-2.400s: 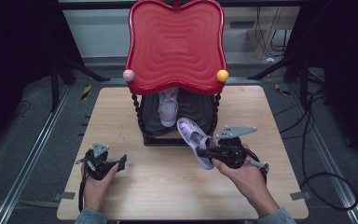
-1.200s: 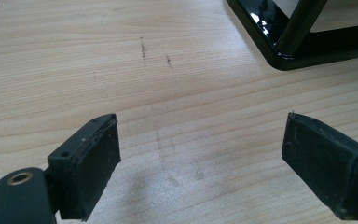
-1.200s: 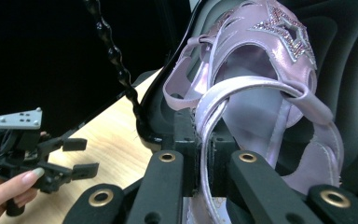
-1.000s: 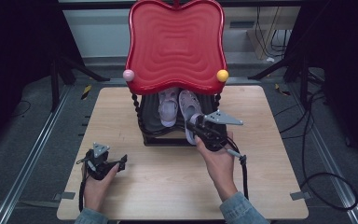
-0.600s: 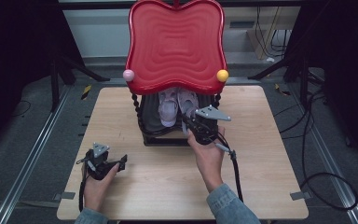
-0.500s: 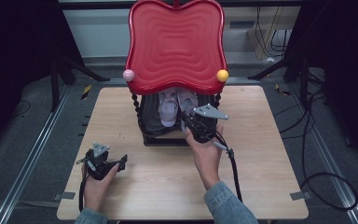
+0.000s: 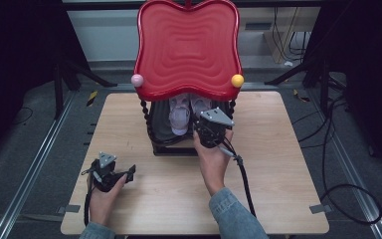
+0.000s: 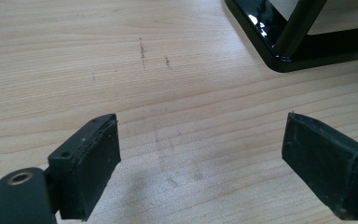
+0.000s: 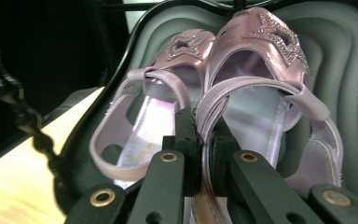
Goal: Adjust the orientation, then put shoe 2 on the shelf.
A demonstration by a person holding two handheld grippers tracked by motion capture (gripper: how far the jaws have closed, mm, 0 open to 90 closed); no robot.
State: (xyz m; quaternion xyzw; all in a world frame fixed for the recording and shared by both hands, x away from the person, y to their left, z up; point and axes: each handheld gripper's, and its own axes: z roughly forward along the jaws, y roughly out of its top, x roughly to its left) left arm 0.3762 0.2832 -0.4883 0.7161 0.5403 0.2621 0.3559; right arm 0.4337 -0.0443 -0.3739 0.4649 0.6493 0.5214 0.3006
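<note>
Two pink sandals with sparkly star toes lie side by side on the grey lower shelf (image 9: 345, 56) of a black stand. My right gripper (image 9: 204, 140) is shut on the heel strap of the right-hand sandal (image 9: 261, 70); the other sandal (image 9: 158, 93) rests beside it. From above, the right gripper (image 7: 210, 130) reaches under the red wavy top tray (image 7: 188, 47), where both sandals (image 7: 179, 117) peek out. My left gripper (image 7: 110, 172) rests low on the wooden table (image 7: 278, 164) at front left, its jaws wide apart in the left gripper view (image 8: 205, 168) with only bare wood between them.
The black stand's base frame (image 8: 279, 51) lies ahead and right of the left gripper. A pink ball (image 7: 137, 80) and a yellow ball (image 7: 237, 80) cap the stand's twisted posts. Cables (image 7: 338, 189) trail on the dark floor at right.
My right gripper carried the second sandal from the table's middle right up to the stand and in onto the lower shelf beside the first. The left gripper stayed put.
</note>
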